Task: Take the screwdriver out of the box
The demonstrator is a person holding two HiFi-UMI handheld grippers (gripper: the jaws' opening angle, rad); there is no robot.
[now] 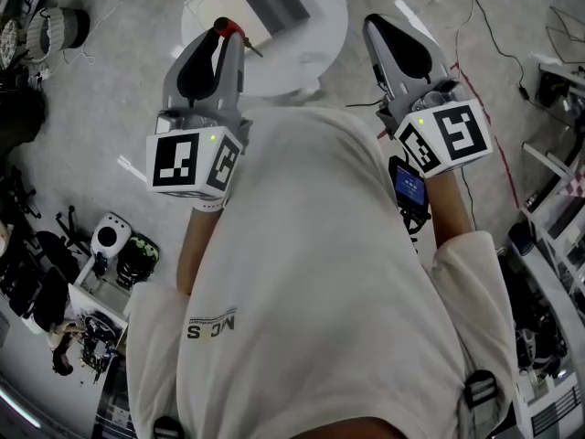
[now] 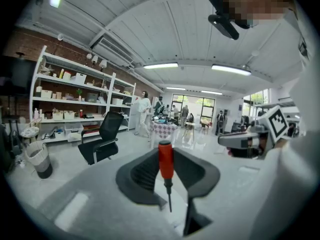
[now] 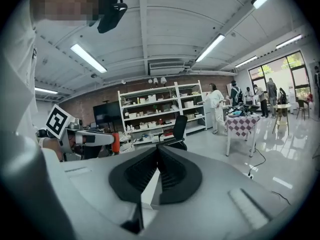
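Observation:
My left gripper (image 1: 219, 37) is shut on a red-handled screwdriver (image 1: 228, 28). In the left gripper view the screwdriver (image 2: 166, 162) stands upright between the black pads, with its thin dark shaft pointing down toward the camera. My right gripper (image 1: 374, 26) is held level beside it; its jaws (image 3: 158, 153) are shut with nothing between them. Both are held up in front of the person's chest. Beyond the left gripper, an open box (image 1: 267, 3) rests on a round white table (image 1: 322, 27).
Cables run over the grey floor (image 1: 475, 90) at the right. Benches with gear stand at the left (image 1: 101, 254) and right (image 1: 548, 199). White shelves (image 2: 75, 99), a black office chair (image 2: 104, 141), a checkered table (image 3: 242, 121) and several people stand farther off.

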